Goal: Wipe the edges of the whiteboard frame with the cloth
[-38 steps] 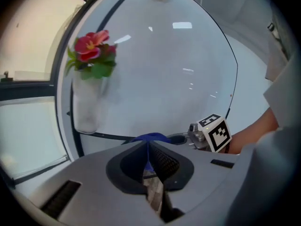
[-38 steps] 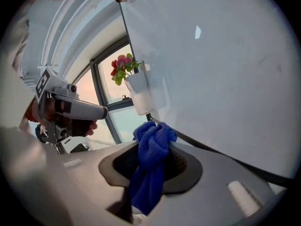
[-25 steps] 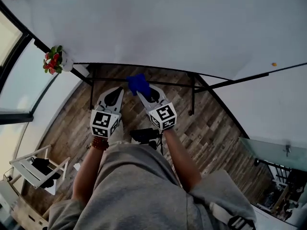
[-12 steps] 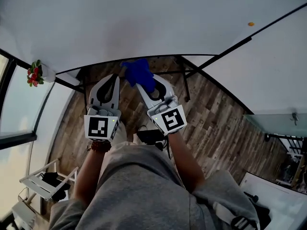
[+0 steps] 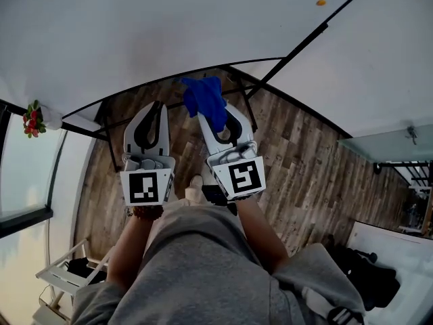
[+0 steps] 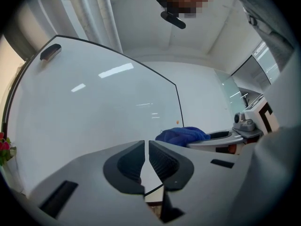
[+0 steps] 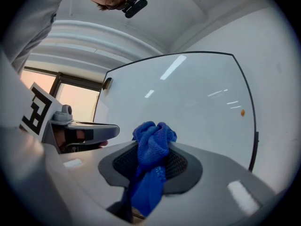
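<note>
The right gripper (image 5: 215,122) has its fingers clenched on the blue cloth (image 5: 203,99), which is bunched at its 12 o'clock against the whiteboard frame (image 5: 122,93). At its 9 o'clock, the left gripper (image 5: 154,108) has its fingers closed on nothing.

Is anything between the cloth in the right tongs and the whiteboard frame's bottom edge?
Nothing visible. The right tongs grip the cloth, whose bunched end sits right at the frame in the head view. The left tongs, shut and empty, are alongside, not in between.
</note>
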The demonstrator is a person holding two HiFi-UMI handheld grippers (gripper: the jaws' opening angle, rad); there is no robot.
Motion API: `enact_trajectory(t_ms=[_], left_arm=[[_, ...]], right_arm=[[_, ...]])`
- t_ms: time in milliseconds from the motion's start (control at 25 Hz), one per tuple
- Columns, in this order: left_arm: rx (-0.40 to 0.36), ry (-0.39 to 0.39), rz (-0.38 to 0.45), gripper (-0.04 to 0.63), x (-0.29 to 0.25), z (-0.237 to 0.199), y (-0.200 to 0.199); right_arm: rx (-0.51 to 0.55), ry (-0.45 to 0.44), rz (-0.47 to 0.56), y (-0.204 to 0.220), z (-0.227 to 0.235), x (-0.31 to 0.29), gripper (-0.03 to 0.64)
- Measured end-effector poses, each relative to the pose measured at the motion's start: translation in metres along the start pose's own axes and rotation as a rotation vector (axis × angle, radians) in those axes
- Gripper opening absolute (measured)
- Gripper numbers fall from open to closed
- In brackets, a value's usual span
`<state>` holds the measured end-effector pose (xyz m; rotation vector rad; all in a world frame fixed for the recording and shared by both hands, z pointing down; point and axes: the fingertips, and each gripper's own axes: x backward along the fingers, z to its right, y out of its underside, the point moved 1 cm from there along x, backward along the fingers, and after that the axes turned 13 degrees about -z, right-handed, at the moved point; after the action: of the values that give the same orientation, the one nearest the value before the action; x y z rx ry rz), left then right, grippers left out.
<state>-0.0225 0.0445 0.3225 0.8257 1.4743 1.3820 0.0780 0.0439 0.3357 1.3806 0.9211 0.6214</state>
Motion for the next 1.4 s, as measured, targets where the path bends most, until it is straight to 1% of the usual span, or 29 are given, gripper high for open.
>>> enact_trajectory(t_ms=[200,400,560,720,880,1040,1240,1400], left_arm=[[0.008,0.036,-0.002,0.017,-0.001,0.028,0.005],[0.019,0.057,-0.017,0.017,-0.001,0.053,0.012],[0.021,0.066,-0.036,0.017,-0.004,0.065,0.022],[0.006,0.063,-0.055,0.018,-0.005,0.075,0.029],[-0.009,0.044,-0.057,0.018,-0.002,0.076,0.034],[-0.015,0.023,-0.047,0.023,0.001,0.077,0.038],[-0.025,0.027,-0.055,0.025,-0.005,0.080,0.044],[-0.030,0.037,-0.043,0.025,-0.006,0.083,0.045]], right_arm=[[-0.088,0.153,-0.042,0.020,0.022,0.028,0.135],[-0.107,0.248,-0.060,0.031,0.034,0.054,0.135],[-0.110,0.306,-0.053,0.034,0.031,0.065,0.135],[-0.075,0.315,-0.043,0.032,0.022,0.070,0.135],[-0.091,0.320,-0.051,0.032,0.023,0.071,0.135],[-0.123,0.331,-0.035,0.034,0.026,0.071,0.135],[-0.128,0.314,-0.055,0.040,0.024,0.070,0.135],[-0.125,0.274,-0.028,0.038,0.021,0.070,0.135]])
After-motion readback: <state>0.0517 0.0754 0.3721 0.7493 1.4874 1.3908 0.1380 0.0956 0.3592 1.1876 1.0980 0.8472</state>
